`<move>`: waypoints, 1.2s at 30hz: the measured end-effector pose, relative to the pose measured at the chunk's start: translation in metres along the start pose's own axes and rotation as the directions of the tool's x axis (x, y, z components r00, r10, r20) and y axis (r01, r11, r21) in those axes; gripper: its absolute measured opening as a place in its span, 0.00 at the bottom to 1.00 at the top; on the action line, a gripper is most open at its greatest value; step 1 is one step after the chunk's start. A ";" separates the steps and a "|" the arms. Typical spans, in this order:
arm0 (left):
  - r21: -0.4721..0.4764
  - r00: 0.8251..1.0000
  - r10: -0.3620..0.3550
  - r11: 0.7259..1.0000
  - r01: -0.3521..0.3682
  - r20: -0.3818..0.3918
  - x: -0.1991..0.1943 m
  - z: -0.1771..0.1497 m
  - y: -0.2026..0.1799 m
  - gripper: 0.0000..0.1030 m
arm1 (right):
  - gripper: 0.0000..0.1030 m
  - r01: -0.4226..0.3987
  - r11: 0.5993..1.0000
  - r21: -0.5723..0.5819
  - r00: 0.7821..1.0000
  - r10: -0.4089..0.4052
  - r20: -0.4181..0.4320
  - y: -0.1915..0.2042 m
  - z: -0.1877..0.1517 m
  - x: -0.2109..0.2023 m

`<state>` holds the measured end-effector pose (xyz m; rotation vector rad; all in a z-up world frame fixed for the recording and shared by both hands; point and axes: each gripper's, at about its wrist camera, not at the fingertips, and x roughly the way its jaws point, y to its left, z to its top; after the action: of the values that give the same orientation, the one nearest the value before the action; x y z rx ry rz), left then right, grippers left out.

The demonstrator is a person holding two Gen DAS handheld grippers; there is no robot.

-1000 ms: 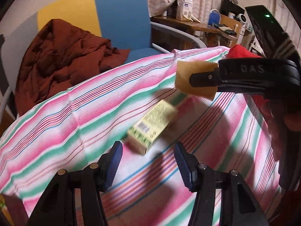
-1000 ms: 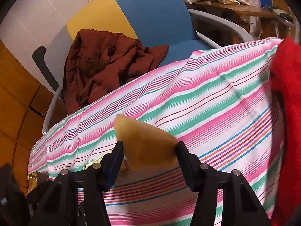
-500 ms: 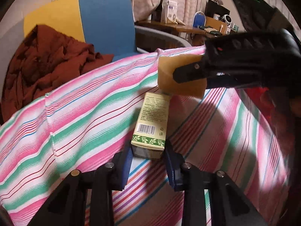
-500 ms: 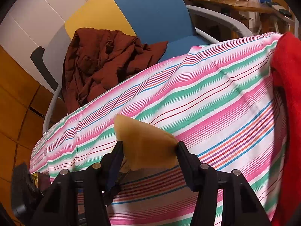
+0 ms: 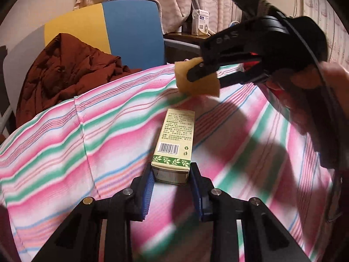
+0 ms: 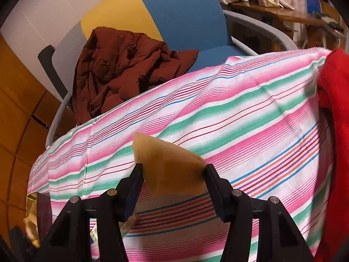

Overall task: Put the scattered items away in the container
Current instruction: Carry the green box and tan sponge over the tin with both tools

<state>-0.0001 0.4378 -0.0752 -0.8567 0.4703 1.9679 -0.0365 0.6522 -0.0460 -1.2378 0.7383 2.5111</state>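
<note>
Box (image 5: 174, 144) pinched in left jaws; right jaws pinch sponge (image 6: 172, 166) beside red cloth (image 6: 333, 118).

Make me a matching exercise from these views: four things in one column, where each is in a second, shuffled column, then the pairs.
Things:
1. green-banded carton
2. yellow sponge
3. brown jacket
4. red cloth

Places:
A. heaped on the chair
B. clamped in the right gripper, above the striped tablecloth
C. at the right edge of the right wrist view
D. lying on the tablecloth, near end clamped in the left gripper

Pairs: 1-D, 2-B, 3-A, 4-C
</note>
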 end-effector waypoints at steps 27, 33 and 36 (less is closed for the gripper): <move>-0.243 0.988 0.032 0.970 0.007 0.153 -0.125 -0.065 0.021 0.30 | 0.56 0.181 0.864 -0.471 0.976 -0.100 0.191 0.093 -0.040 -0.016; -0.310 0.979 0.098 0.950 -0.038 0.179 -0.161 -0.081 0.055 0.30 | 0.56 0.206 0.824 -0.527 0.970 -0.099 0.224 0.103 -0.051 -0.017; -0.355 0.970 0.142 0.932 -0.065 0.195 -0.183 -0.090 0.077 0.30 | 0.56 0.233 0.790 -0.567 0.964 -0.111 0.242 0.111 -0.059 -0.013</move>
<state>0.0312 0.2335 -0.0050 -0.8289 0.0376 2.2536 -0.0367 0.5269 -0.0284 -1.1189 -0.2384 2.7372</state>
